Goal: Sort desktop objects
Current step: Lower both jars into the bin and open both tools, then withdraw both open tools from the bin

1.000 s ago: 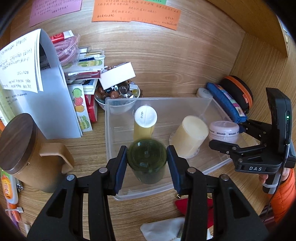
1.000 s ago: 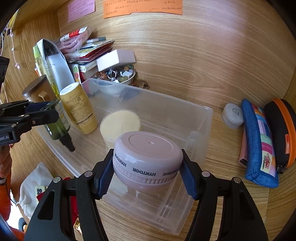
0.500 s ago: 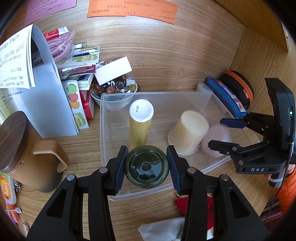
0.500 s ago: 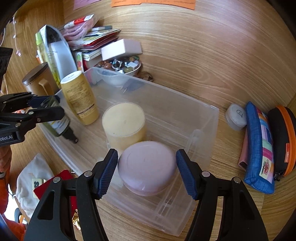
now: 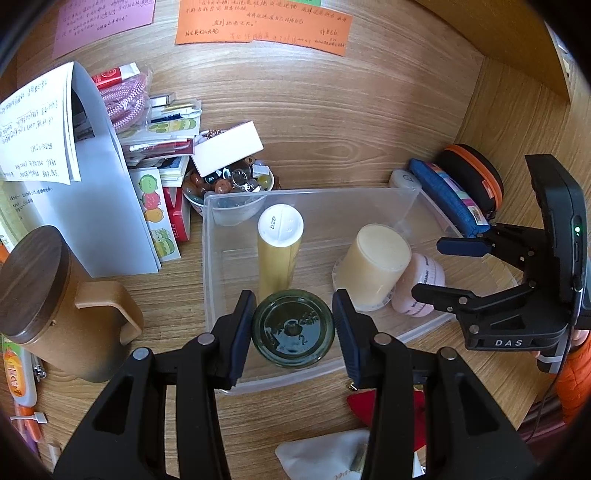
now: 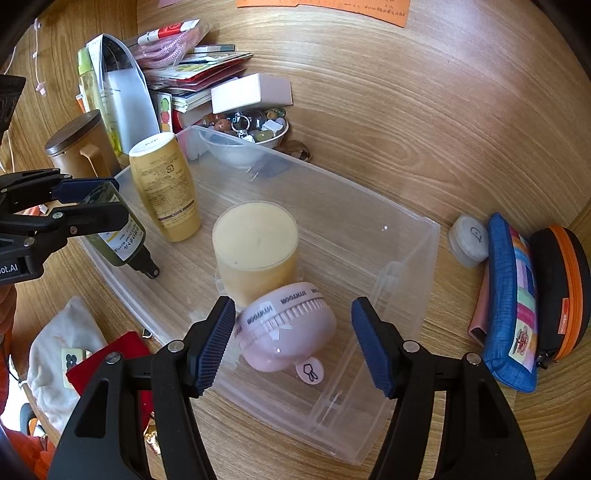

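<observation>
A: Where's the pink jar [image 6: 286, 326]?

B: Tipped on its side in the clear bin [image 6: 402, 266], leaning on the cream tub [image 6: 255, 245]. The right gripper [image 6: 293, 345] stands open around it, pads apart from it.

A: And at the left?

B: The left gripper [image 6: 86, 201] clamps a green bottle [image 6: 120, 238], cap down, over the bin's edge beside the upright yellow bottle [image 6: 166, 186]

A home study desk: wooden desktop [image 5: 332, 122], handwritten sticky notes [image 5: 262, 22], stacked booklets [image 6: 192, 74], pencil cases [image 6: 511, 302].
</observation>
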Motion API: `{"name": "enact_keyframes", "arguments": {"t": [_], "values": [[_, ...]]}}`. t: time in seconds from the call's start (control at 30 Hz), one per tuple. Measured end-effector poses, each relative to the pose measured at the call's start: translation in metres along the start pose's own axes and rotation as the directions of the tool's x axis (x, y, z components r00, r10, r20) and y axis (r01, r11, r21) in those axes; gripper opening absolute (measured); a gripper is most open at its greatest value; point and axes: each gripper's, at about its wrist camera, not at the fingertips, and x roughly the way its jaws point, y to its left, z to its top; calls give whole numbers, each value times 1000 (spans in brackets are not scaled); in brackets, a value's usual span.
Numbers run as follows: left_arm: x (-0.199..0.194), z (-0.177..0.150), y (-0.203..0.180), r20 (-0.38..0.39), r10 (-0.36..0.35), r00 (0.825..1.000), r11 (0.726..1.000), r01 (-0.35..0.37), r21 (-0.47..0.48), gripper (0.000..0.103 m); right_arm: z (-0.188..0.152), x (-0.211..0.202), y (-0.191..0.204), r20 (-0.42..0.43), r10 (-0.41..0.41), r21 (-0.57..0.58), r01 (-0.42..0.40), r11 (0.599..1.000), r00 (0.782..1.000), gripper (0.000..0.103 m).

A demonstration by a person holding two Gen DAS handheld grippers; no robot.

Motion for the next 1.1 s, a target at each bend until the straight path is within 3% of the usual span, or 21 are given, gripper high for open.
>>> {"name": "enact_keyframes", "arguments": {"t": [0.23,0.37,0.6,0.73,0.9,0.97,1.1], "values": [[-9,0,-2,13,3,1000,1000,-3,3,43,-1,-10,4,21,-5,-9,5,1000,1000,67],[-18,0,-4,30,12,999,1000,-12,4,50,-2,-20,6,44,-13,-7,13,1000,999,72],[-31,-2,-7,47,16,999,1000,-17,7,51,-4,-36,9,77,-18,3,18,1000,997,75],[-38,-4,-10,60,26,998,1000,-26,11,60,-6,-43,9,90,-23,8,22,1000,996,76],[-49,-7,-14,74,32,997,999,-34,23,63,-9,-54,11,111,-18,20,16,1000,994,77],[-53,-9,-16,82,39,996,999,-42,29,70,-11,-57,12,117,-15,24,12,1000,993,78],[-62,-13,-20,96,52,994,998,-56,37,73,-18,-66,14,135,2,37,-7,999,991,78]]}}
